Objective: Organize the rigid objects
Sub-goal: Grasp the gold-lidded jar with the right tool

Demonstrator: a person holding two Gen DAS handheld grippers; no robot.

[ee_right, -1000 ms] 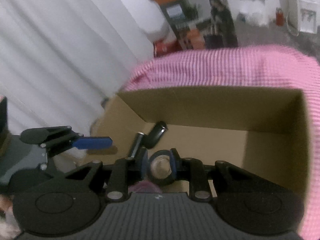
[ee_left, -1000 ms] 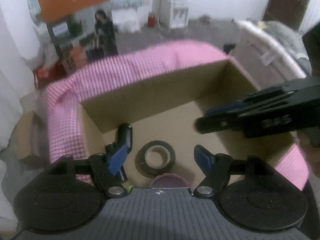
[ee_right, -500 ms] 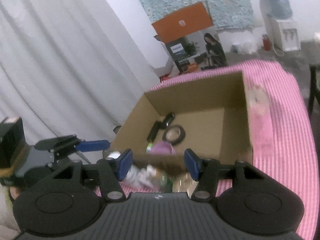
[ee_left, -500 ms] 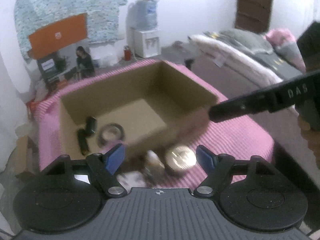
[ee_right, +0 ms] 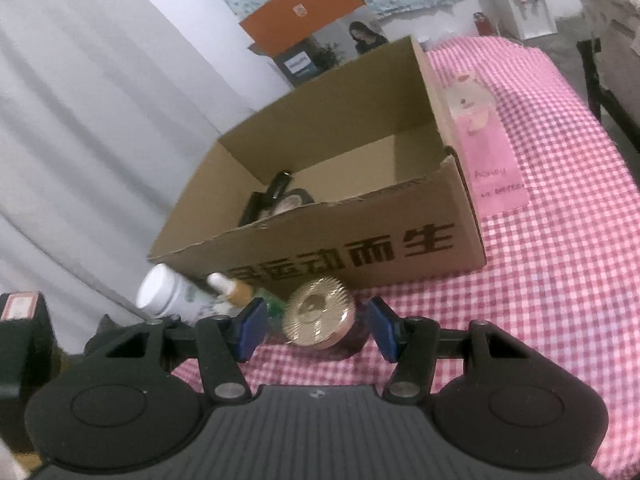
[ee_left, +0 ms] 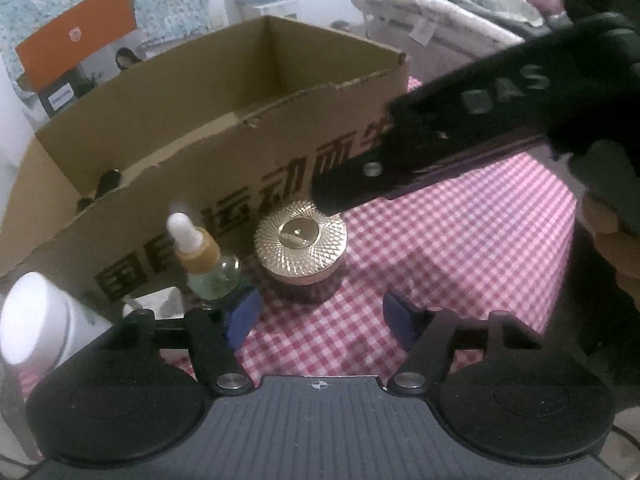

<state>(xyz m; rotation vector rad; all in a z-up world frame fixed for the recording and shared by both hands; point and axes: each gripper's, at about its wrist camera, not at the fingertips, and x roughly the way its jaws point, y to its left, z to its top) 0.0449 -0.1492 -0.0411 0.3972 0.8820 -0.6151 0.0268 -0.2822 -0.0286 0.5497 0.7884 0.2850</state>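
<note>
A cardboard box (ee_left: 224,132) (ee_right: 360,248) stands on the pink checked cloth, with black items and a tape roll (ee_right: 288,202) inside. In front of it stand a jar with a gold lid (ee_left: 301,240) (ee_right: 318,316), a dropper bottle (ee_left: 200,258) (ee_right: 236,292) and a white container (ee_left: 30,316) (ee_right: 160,290). My left gripper (ee_left: 322,318) is open and empty, just short of the jar. My right gripper (ee_right: 316,328) is open, with its jaws either side of the gold-lidded jar. Its body (ee_left: 460,128) crosses the left wrist view.
A pink card with a cartoon animal (ee_right: 480,136) lies on the cloth right of the box. White curtains (ee_right: 100,120) hang at the left. A bed (ee_left: 440,28) and a water dispenser (ee_right: 520,0) stand behind.
Both grippers pulled back out of the box and dropped low in front of it. The right gripper let go of the tape roll, opened, and now brackets the gold-lidded jar.
</note>
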